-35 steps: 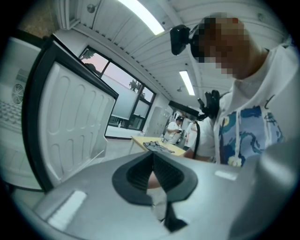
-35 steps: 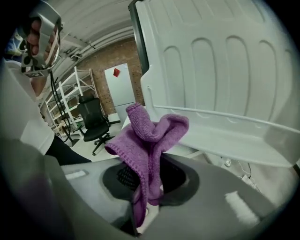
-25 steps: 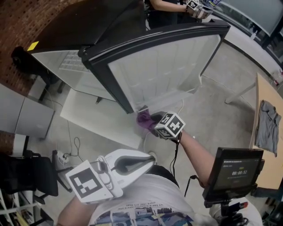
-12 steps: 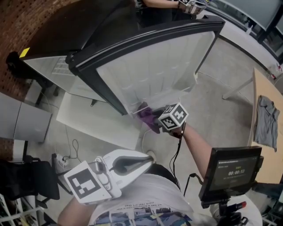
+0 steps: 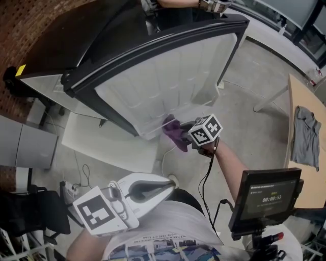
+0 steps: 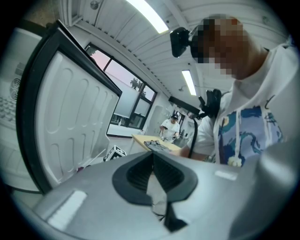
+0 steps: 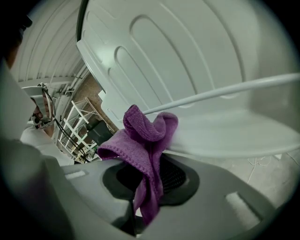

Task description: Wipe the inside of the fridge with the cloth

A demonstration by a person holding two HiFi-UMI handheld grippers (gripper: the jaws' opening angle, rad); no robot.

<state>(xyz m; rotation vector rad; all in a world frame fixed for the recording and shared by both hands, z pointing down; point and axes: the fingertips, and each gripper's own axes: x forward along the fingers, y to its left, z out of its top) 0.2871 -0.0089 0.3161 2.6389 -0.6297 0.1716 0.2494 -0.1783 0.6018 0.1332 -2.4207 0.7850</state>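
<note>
The fridge door (image 5: 168, 81) stands open, its white ribbed inner liner facing me. My right gripper (image 5: 183, 133) is shut on the purple cloth (image 5: 174, 131), which presses against the low shelf ledge of the door. In the right gripper view the cloth (image 7: 145, 136) bunches up out of the right gripper (image 7: 147, 176), just under the door's thin white rail (image 7: 220, 91). My left gripper (image 5: 165, 187) hangs close to my body, away from the fridge. In the left gripper view the left gripper (image 6: 152, 173) has its jaws together and holds nothing.
A screen on a stand (image 5: 265, 196) is at the lower right. A wooden table (image 5: 300, 102) with a grey garment (image 5: 304, 137) lies at the right edge. A white panel (image 5: 107, 142) and cables (image 5: 81, 173) lie on the floor at left. Another person's hand (image 5: 214, 5) is behind the fridge.
My right gripper has slid to the right along the bottom of the door liner with the cloth in it. The left gripper has stayed where it was.
</note>
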